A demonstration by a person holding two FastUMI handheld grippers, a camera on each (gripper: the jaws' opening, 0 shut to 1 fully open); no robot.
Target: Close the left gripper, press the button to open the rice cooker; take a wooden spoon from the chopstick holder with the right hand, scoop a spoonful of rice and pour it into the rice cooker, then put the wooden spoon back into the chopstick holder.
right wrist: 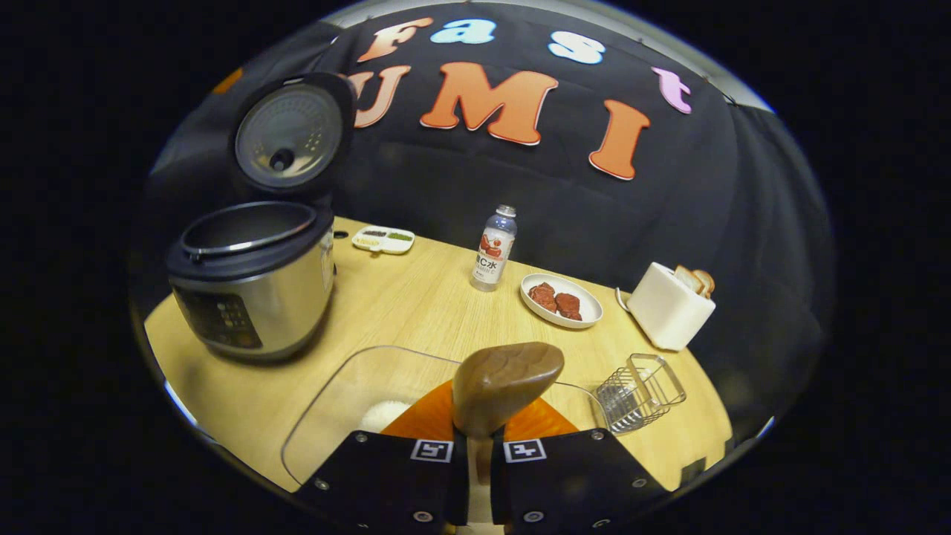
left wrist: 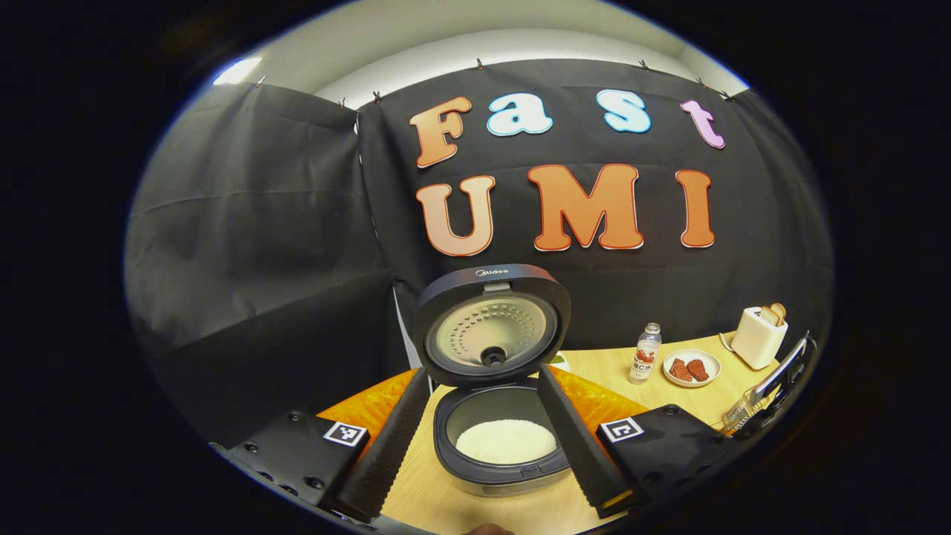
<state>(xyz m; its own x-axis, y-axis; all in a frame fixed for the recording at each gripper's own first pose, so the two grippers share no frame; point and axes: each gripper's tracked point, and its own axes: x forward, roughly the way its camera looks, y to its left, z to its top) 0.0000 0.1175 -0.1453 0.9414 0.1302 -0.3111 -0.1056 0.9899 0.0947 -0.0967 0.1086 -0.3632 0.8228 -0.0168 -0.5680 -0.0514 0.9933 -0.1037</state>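
The rice cooker point(left wrist: 494, 446) stands with its lid point(left wrist: 492, 323) raised, and white rice point(left wrist: 506, 441) lies in its pot. My left gripper point(left wrist: 483, 375) is open, its fingers spread to either side of the cooker without touching it. In the right gripper view the cooker point(right wrist: 252, 293) sits at the left with its lid point(right wrist: 290, 134) up. My right gripper point(right wrist: 479, 446) is shut on the wooden spoon point(right wrist: 507, 383), whose bowl hangs over a clear container point(right wrist: 334, 412) holding rice point(right wrist: 383, 414). The wire chopstick holder point(right wrist: 640, 390) stands to the right.
On the wooden table point(right wrist: 416, 305) stand a drink bottle point(right wrist: 494, 249), a white plate of red-brown pieces point(right wrist: 561, 299), a white toaster with bread point(right wrist: 669, 305) and a small divided dish point(right wrist: 383, 239). The black cloth wall closes off the back.
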